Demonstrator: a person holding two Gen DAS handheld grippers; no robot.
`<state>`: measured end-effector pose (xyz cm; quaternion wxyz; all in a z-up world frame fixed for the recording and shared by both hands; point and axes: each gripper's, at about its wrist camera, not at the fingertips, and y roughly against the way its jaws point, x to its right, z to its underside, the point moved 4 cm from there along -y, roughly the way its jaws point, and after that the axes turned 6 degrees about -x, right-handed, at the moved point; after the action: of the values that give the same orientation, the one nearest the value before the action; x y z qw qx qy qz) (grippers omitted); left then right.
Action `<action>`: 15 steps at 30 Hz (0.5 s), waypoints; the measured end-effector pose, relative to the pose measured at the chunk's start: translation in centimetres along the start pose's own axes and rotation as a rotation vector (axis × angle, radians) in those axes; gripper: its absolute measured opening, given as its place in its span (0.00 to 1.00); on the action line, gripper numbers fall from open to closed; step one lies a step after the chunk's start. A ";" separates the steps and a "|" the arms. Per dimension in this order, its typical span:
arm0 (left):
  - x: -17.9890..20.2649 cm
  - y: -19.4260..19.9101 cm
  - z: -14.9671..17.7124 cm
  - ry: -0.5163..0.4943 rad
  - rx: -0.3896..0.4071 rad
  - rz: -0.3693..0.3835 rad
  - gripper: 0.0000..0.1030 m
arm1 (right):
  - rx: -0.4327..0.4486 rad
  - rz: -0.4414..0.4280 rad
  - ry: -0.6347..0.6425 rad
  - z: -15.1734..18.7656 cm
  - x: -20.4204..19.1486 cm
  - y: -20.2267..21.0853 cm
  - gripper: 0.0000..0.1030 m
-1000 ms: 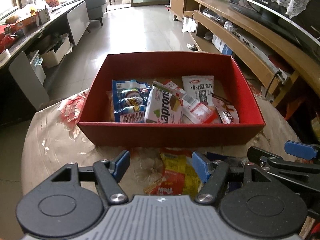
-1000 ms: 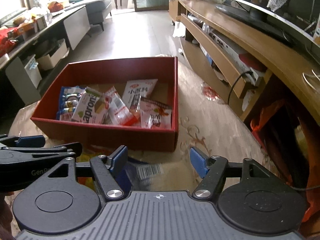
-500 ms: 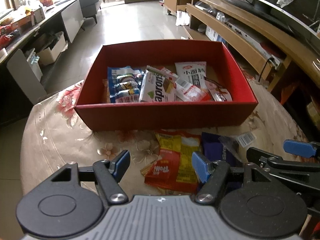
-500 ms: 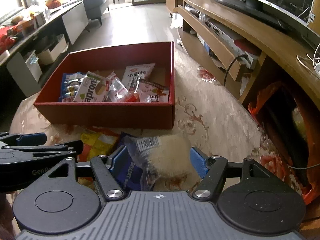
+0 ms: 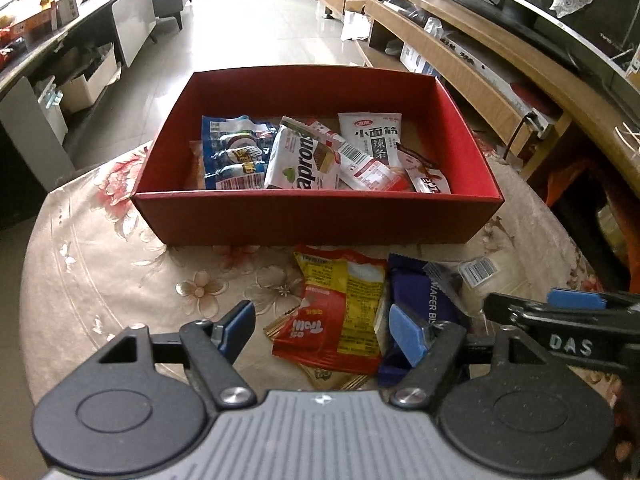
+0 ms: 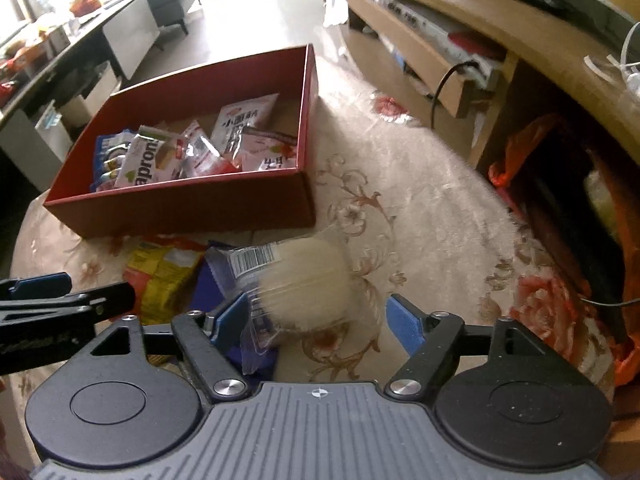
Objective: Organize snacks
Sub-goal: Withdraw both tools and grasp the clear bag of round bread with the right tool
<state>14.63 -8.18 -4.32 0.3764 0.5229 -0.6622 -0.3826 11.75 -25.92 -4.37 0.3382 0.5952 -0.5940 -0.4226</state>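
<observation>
A red box (image 5: pixel 316 216) (image 6: pixel 192 208) on the flowered tablecloth holds several snack packets. In front of it lie a red-and-yellow packet (image 5: pixel 340 312) (image 6: pixel 164 276), a dark blue wafer packet (image 5: pixel 424 296) (image 6: pixel 204 292) and a clear bag with a pale round snack (image 6: pixel 308 284) (image 5: pixel 476 276). My left gripper (image 5: pixel 324 328) is open, its fingers on either side of the red-and-yellow packet. My right gripper (image 6: pixel 320 322) is open around the clear bag and also shows at the right of the left wrist view (image 5: pixel 560 320).
The round table's edge (image 5: pixel 36 264) curves close on the left, with tiled floor beyond. A long wooden TV shelf (image 5: pixel 460 52) runs along the right. An orange bag (image 6: pixel 520 152) sits low at the right. White cabinets (image 5: pixel 132 36) stand at the left.
Both grippers have pulled back and up from the box, so the loose packets in front of it have come into view. Both stay open.
</observation>
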 end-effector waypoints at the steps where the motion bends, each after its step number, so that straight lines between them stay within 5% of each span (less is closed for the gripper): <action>1: -0.1 0.0 -0.1 0.004 -0.002 0.004 0.74 | -0.008 -0.013 -0.004 -0.2 0.1 -0.3 0.79; 9: -1.0 -0.3 -0.1 0.023 -0.018 0.005 0.74 | -0.089 -0.077 -0.025 -1.5 -0.3 -4.0 0.89; 15: -1.2 -0.2 -0.2 0.032 -0.021 0.012 0.74 | -0.125 -0.115 -0.020 -1.6 -1.0 -4.8 0.83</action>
<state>15.10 -7.03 -4.59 0.3945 0.5211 -0.6551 -0.3791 15.27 -24.80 -8.00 0.3440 0.6017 -0.5344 -0.4837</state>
